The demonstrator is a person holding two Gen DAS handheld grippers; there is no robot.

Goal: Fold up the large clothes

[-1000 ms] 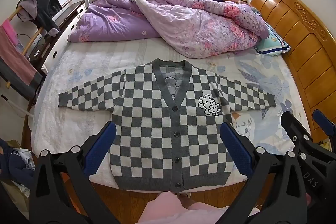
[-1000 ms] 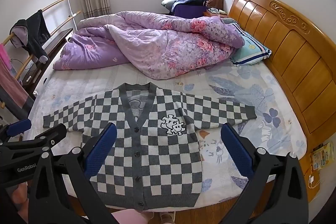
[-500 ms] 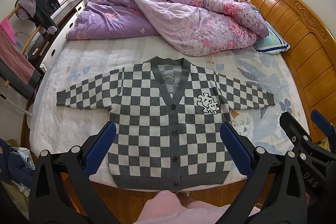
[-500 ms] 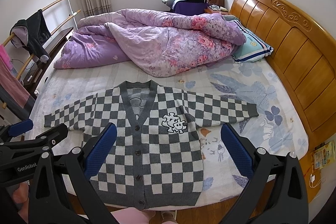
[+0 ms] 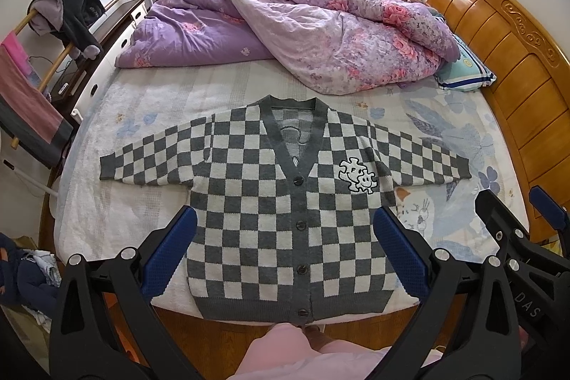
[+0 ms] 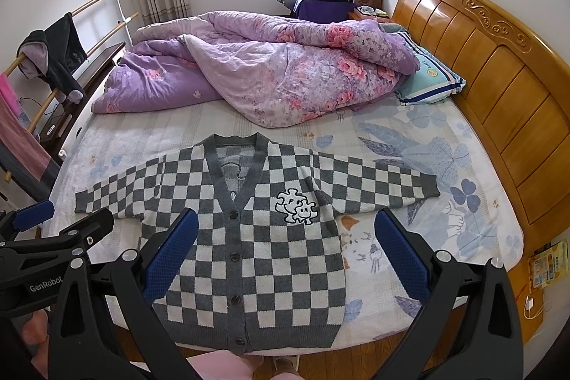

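Lying face up on the near half of the bed, the checkered cardigan [image 5: 292,212] is buttoned and spread flat, hem at the mattress edge closest to the operator, V-neck pointing toward the far wall, both sleeves extended sideways. Its long axis as laid out runs sleeve to sleeve, across both views; the body axis runs away from the grippers. A white puzzle-piece patch [image 5: 357,175] marks the chest on the right-hand side of the view. No fold is made yet, in my judgement. The left gripper [image 5: 285,251] hovers above the lower body panel with its jaws wide apart and nothing between them; its blue pads [image 5: 169,255] frame the garment's width. The right gripper [image 6: 285,251] is likewise fully spread and empty, offset toward the right sleeve [image 6: 384,184], with bare printed sheet [image 6: 445,152] under its right finger. The left sleeve [image 5: 149,159] lies ahead and left of the left gripper; each cuff is nearer its same-side tool, so a sleeve-in fold would suit one hand per side. Beyond the garment, a crumpled purple floral quilt [image 5: 302,31] occupies the far half of the bed, well apart from the collar. A striped pillow [image 6: 431,81] rests against the wooden headboard [image 6: 498,66] on the right, and a clothes rack [image 5: 53,24] stands on the left.
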